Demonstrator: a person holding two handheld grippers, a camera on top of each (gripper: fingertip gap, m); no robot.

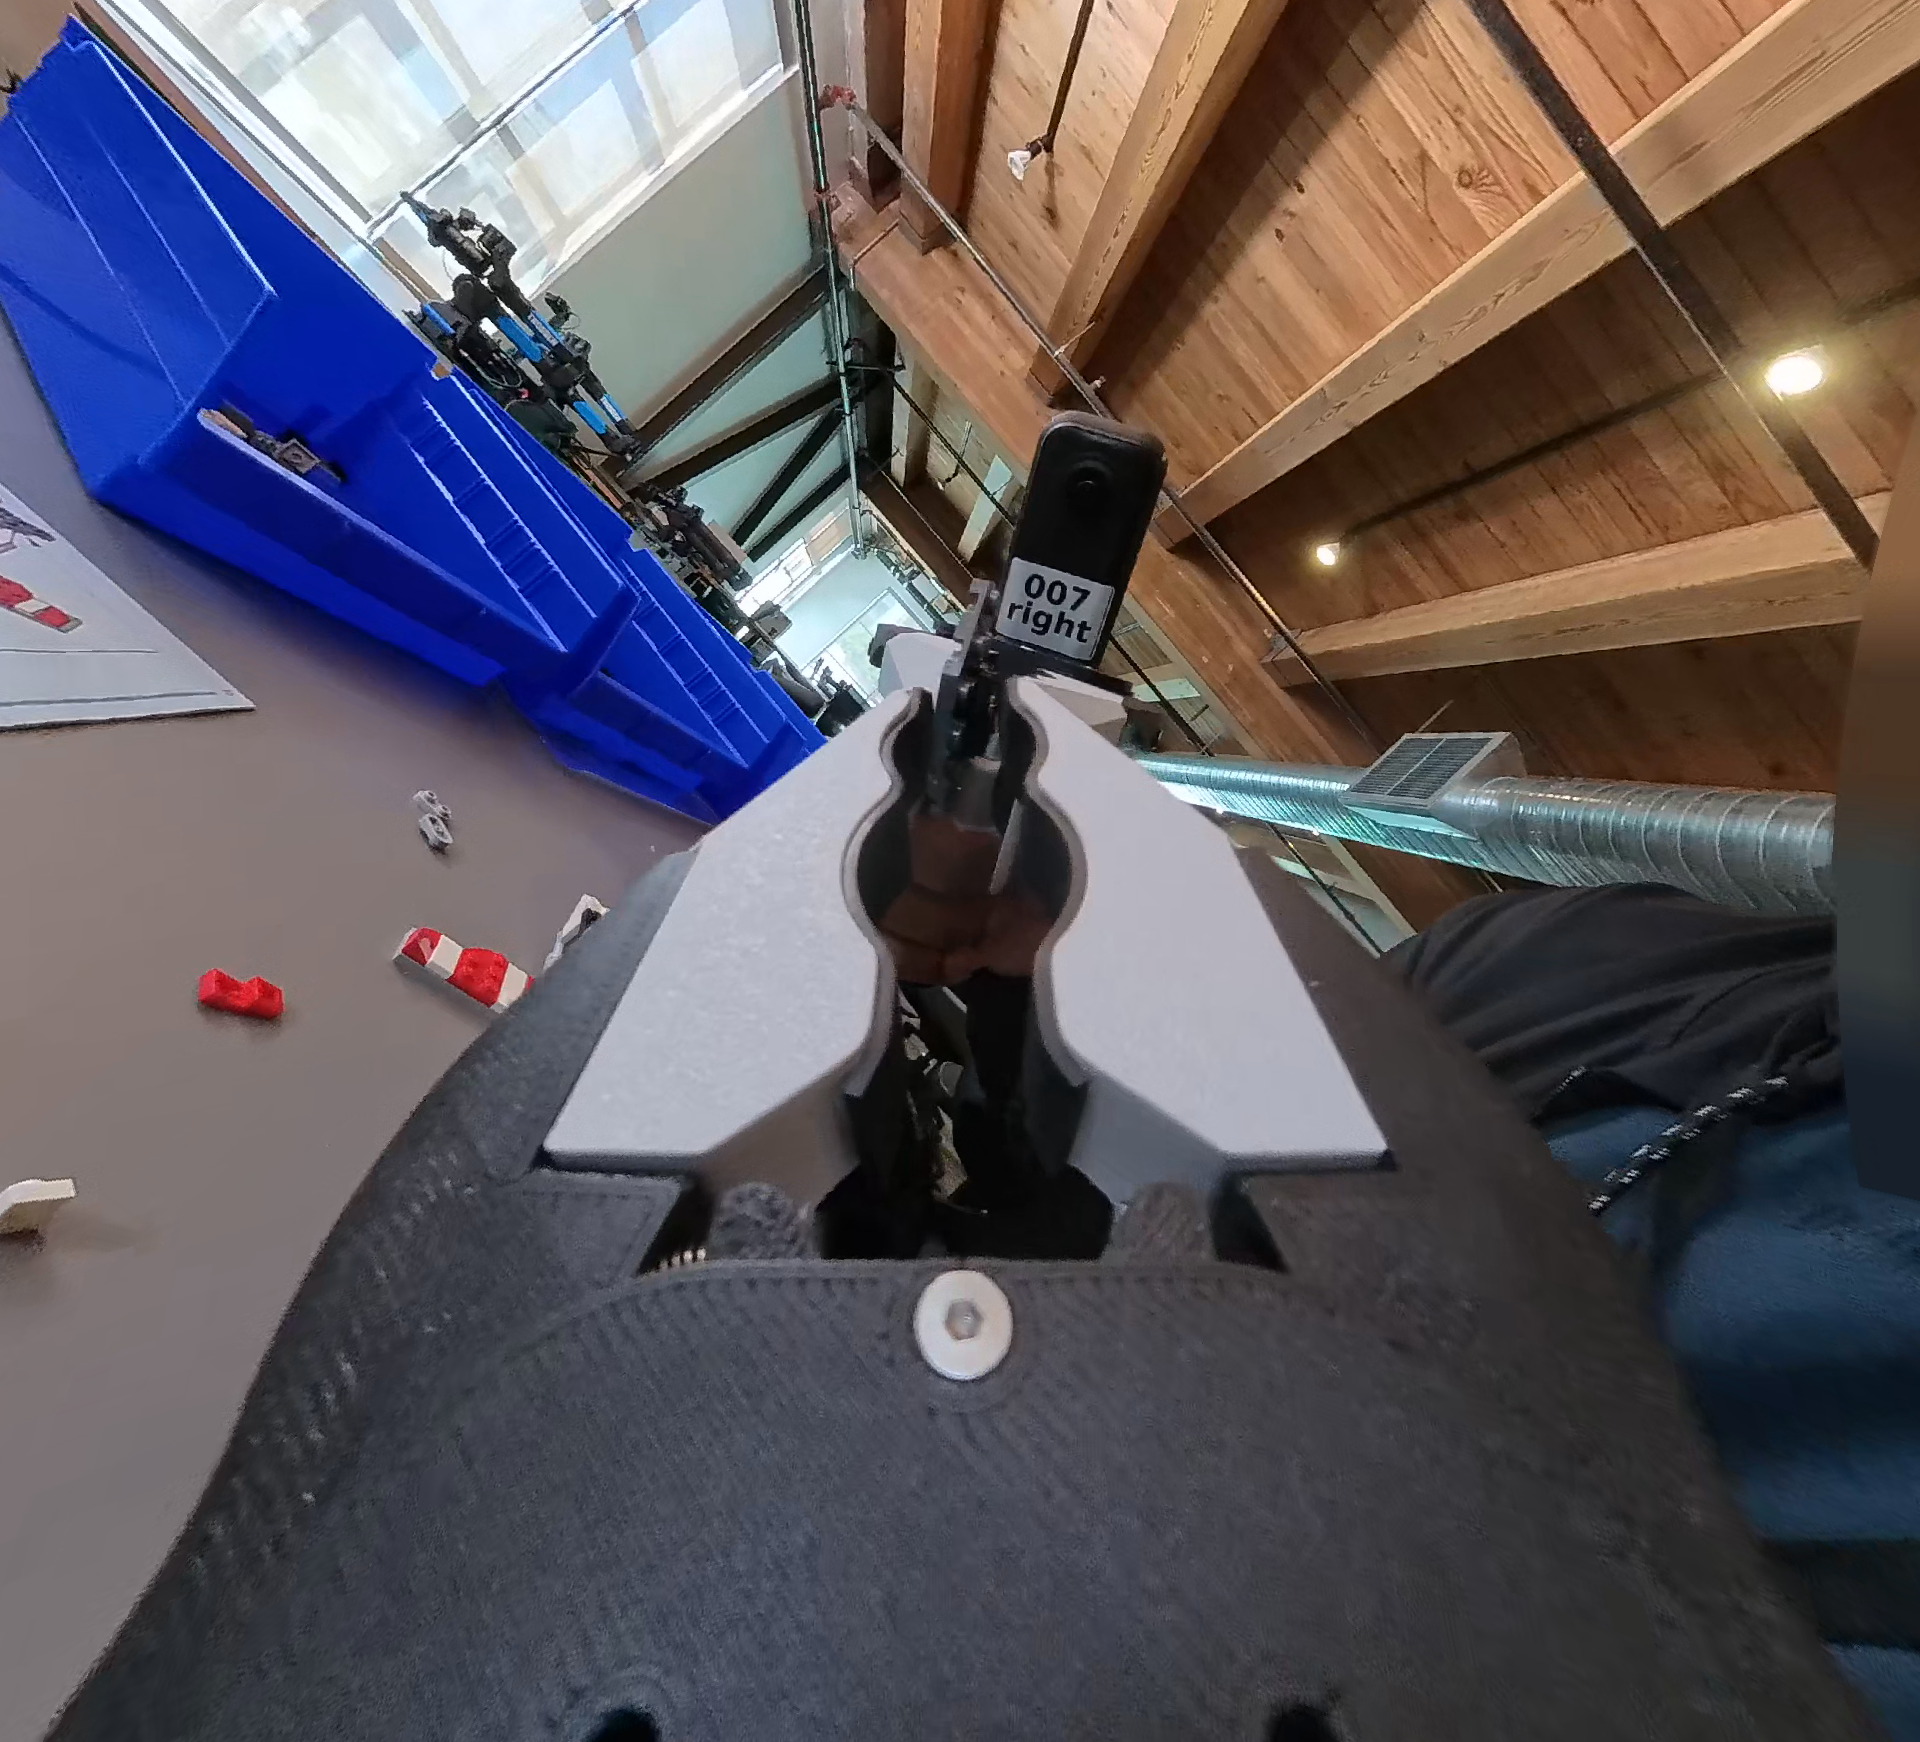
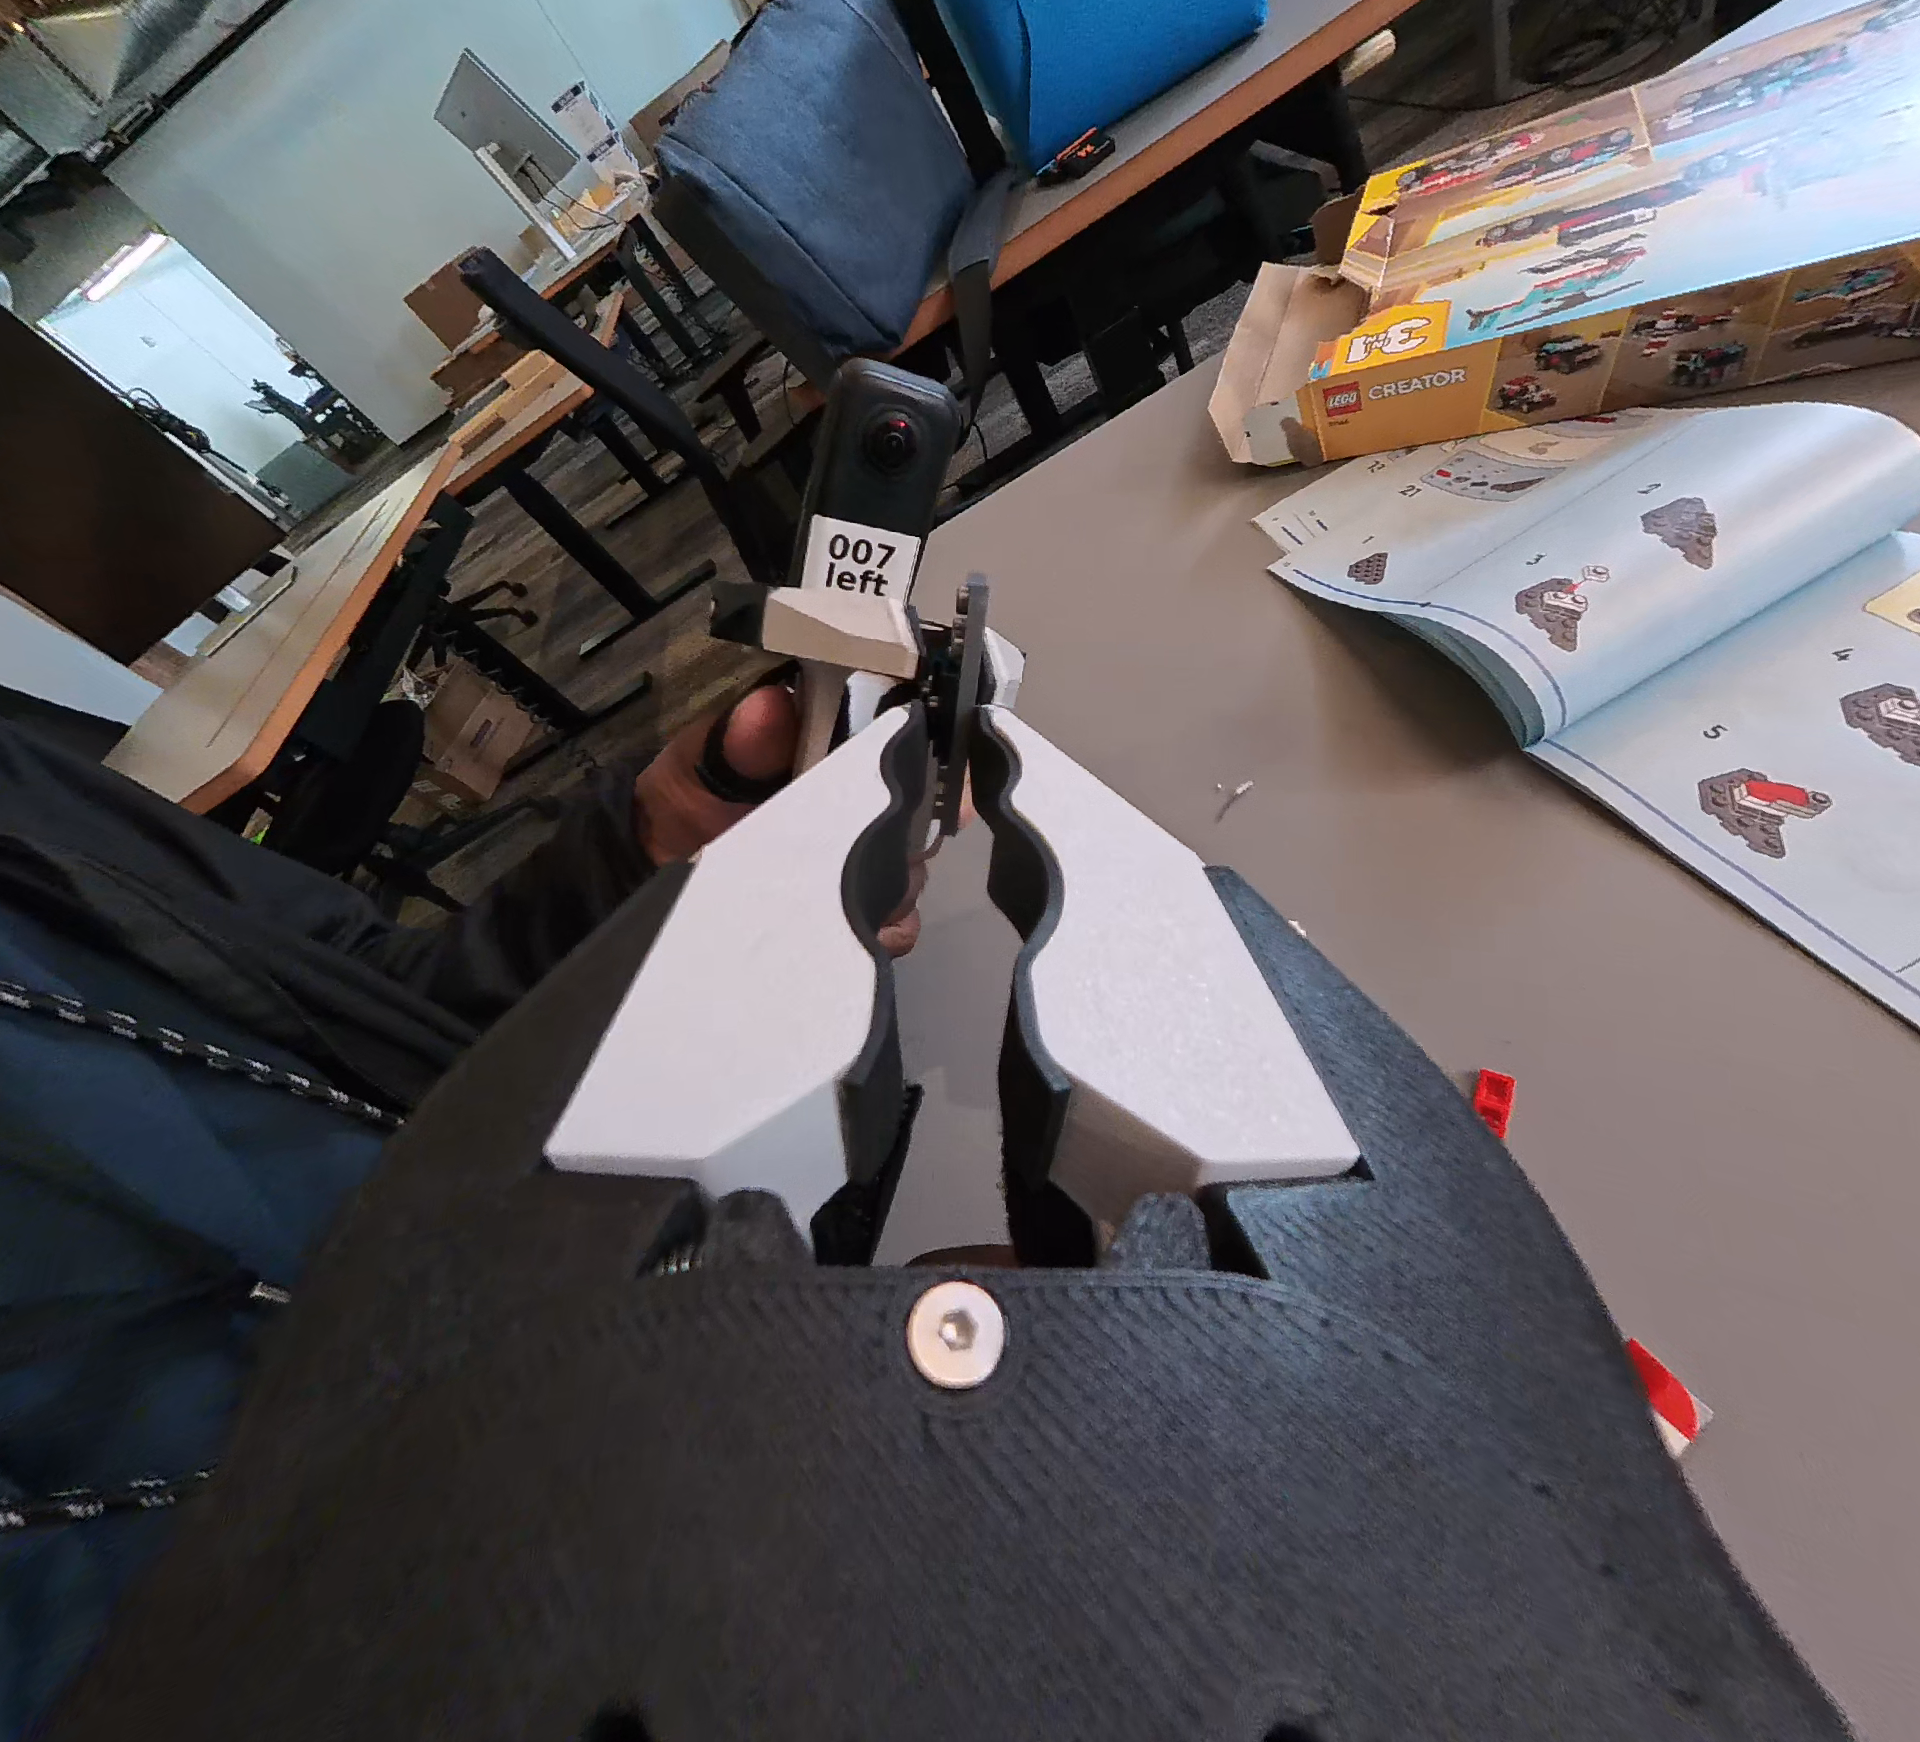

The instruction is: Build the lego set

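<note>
We hold a dark grey lego assembly (image 2: 961,684) in the air above the table (image 2: 1299,913), both grippers meeting tip to tip. Our left gripper (image 1: 961,736) has its jaws pinching the assembly; our right gripper (image 2: 951,736) pinches it too. Beside the left gripper lie a red-and-white piece (image 1: 462,965) and a red brick (image 1: 241,993)

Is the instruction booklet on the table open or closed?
Open. In the right wrist view the instruction booklet lies spread on the table, its pages curling up, building-step pictures showing.
</note>
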